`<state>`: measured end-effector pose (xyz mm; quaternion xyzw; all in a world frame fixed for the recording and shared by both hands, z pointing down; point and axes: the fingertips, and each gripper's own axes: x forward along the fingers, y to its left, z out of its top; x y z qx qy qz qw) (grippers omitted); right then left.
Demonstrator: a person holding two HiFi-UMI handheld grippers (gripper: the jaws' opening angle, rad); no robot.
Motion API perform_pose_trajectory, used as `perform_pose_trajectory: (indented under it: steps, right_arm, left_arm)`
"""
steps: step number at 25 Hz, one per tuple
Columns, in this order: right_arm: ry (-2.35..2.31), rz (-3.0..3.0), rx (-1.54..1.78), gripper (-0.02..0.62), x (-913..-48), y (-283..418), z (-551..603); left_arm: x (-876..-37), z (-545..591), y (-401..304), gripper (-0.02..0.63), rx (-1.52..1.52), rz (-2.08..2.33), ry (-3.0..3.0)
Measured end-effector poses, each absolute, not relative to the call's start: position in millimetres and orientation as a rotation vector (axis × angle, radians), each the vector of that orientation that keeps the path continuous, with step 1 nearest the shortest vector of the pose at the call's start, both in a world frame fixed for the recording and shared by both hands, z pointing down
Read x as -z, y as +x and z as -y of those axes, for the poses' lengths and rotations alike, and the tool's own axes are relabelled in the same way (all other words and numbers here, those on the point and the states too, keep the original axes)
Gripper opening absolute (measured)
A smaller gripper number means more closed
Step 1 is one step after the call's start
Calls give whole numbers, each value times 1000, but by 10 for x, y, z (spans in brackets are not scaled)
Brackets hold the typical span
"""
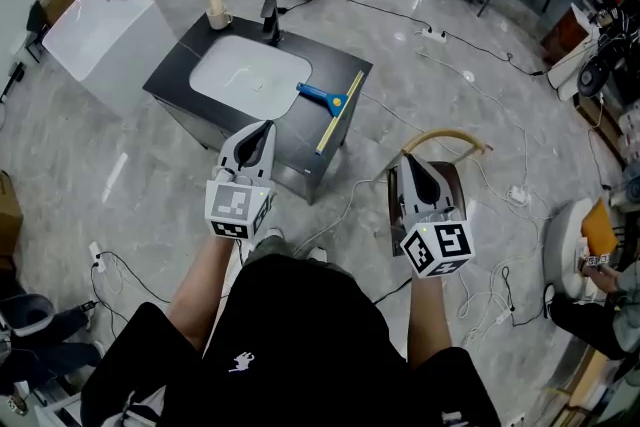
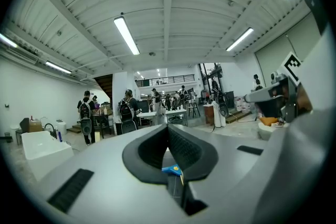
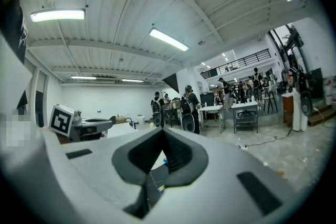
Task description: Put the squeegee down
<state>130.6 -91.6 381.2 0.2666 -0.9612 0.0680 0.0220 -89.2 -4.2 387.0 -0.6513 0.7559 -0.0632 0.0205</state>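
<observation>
In the head view we see the squeegee (image 1: 331, 105) lying on the black table (image 1: 178, 83), at its right edge, just beside the white sink (image 1: 250, 75). Its blue handle points to the sink and its yellow blade lies along the table edge. Nothing touches it. A tap (image 1: 270, 19) stands behind the sink. The left gripper (image 1: 267, 126) and the right gripper (image 1: 408, 161) are held in front of the table, both apart from the squeegee, and cables (image 1: 470, 95) lie on the floor.

In the left gripper view the left gripper (image 2: 168, 127) has its jaws pressed together with nothing between them. Under the tips we see a small blue part of the squeegee (image 2: 172, 169), far behind. People (image 2: 126, 113) stand in the hall.

In the right gripper view the right gripper (image 3: 163, 131) also has its jaws together and holds nothing
</observation>
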Motion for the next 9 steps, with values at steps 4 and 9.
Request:
perform_pose_trajectory:
  steps: [4, 9]
  right_arm:
    - [814, 2972, -209, 2, -3828, 1272, 936]
    - [807, 2969, -203, 2, -3835, 1248, 948]
  left_arm:
    - [-3873, 87, -892, 3, 197, -2334, -2033]
    - [-3878, 122, -887, 3, 213, -2316, -2041]
